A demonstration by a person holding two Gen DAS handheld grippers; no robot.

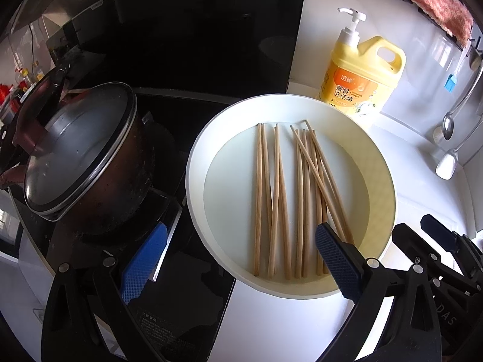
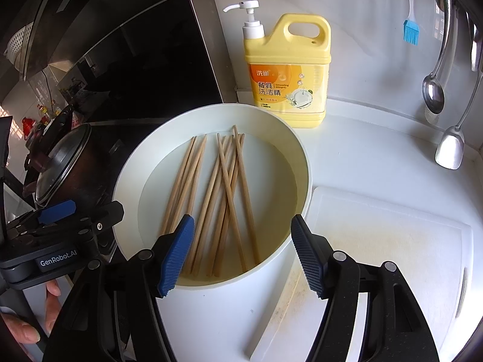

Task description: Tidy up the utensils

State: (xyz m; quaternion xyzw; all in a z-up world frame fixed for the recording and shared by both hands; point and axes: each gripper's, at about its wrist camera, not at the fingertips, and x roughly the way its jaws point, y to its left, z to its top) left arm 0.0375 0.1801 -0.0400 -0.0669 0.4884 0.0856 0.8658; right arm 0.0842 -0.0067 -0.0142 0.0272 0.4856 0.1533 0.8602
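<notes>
While chopsticks fill basin — tongs agape.

On the yellow detergent jug that stands behind the white basin, you can read the orange label: "洗雀" at its top, then "餐具洗洁精" in two large lines; the small print under them is too fine to read. To the left of the basin, the left gripper carries "GenRobot.AI" in white on its dark body. In the left wrist view the letters "DAS" stand on the right gripper.
</notes>
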